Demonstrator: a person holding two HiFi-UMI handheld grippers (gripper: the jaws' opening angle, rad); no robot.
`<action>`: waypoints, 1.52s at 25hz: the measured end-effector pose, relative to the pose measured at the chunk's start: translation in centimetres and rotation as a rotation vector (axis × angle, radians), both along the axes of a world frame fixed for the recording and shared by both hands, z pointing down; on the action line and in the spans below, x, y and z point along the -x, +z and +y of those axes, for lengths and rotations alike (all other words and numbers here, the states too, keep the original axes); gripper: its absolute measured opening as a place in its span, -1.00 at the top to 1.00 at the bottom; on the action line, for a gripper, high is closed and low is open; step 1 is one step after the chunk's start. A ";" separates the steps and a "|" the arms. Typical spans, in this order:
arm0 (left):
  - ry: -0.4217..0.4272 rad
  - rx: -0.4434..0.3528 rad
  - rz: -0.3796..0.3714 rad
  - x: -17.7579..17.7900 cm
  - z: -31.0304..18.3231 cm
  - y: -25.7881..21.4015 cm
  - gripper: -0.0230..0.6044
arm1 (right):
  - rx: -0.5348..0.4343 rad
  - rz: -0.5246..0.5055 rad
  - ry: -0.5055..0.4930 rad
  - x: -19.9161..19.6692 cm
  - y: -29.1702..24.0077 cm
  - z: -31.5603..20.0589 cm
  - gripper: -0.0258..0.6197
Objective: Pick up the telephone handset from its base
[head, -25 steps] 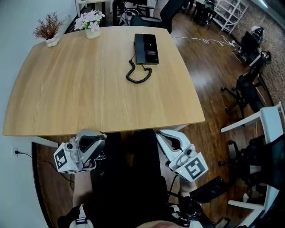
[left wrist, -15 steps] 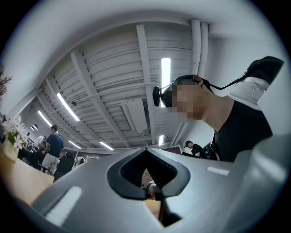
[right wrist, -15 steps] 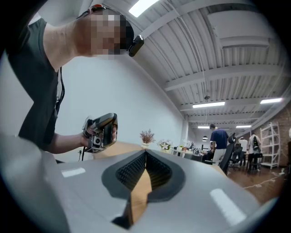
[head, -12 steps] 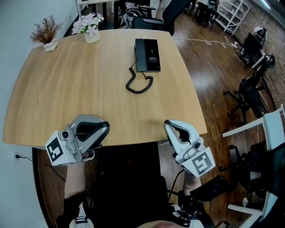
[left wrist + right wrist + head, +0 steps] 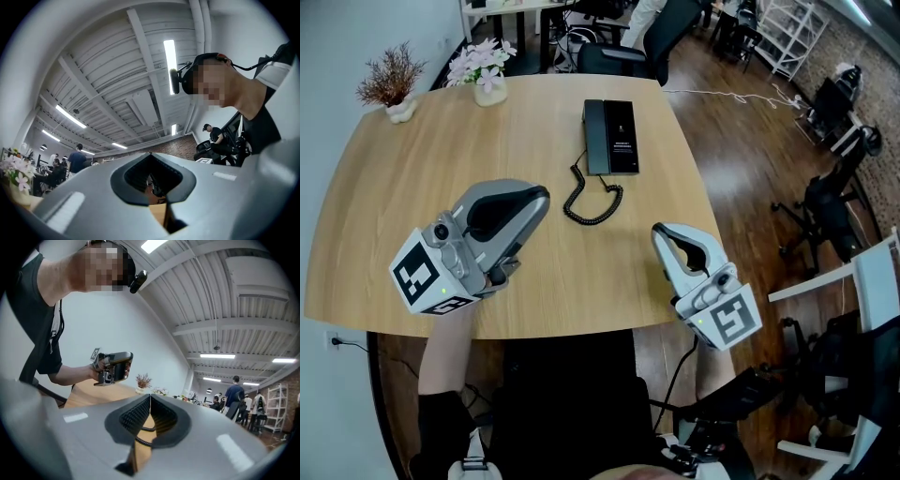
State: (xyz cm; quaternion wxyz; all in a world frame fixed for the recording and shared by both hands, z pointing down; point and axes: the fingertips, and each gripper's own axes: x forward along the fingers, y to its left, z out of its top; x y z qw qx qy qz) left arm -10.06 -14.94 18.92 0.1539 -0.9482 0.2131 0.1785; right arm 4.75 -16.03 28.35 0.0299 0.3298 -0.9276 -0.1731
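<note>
Lifted both over near table (image 5: 403,187) edge; my left gripper (image 5: 534,201), right gripper (image 5: 664,234) closed, empty. Approach step; next needed open jaws, reach to far handset (image 5: 595,137).

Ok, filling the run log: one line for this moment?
handset: on base, untouched | left gripper: shut, empty | right gripper: shut, empty

Premises: an open-plan office. Evidence: a wooden meeting table (image 5: 412,187) bearing a desk telephone (image 5: 611,136) and potted flowers (image 5: 480,66). Swivel chairs (image 5: 827,202) stand on a wood floor (image 5: 741,159), with white shelving (image 5: 787,33) near a brick wall (image 5: 877,28). Overhead are exposed white beams (image 5: 140,47) with strip lights (image 5: 169,58). Further people (image 5: 233,397) stand and sit among desks at the far end.
</note>
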 end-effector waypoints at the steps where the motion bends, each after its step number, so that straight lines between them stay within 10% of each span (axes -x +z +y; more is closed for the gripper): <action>1: -0.008 0.005 -0.009 -0.1 -1.1 -0.2 0.92 | -0.005 0.002 -0.002 0.1 -0.2 -0.8 0.90; 9: -0.083 0.114 -0.077 -1.4 -9.7 0.6 0.92 | -0.028 0.023 -0.013 1.3 -2.0 -6.9 0.88; 16: -0.160 0.427 -0.010 0.0 -20.6 6.1 0.50 | 0.008 0.039 0.030 2.0 -1.5 -14.3 0.63; 27: -0.189 0.845 -0.122 -2.9 -30.0 17.6 0.09 | 0.036 0.007 0.171 0.4 2.4 -24.4 0.50; 38: -0.179 0.980 -0.201 -5.4 -32.4 20.8 0.09 | 0.075 -0.021 0.194 -1.2 4.8 -26.0 0.50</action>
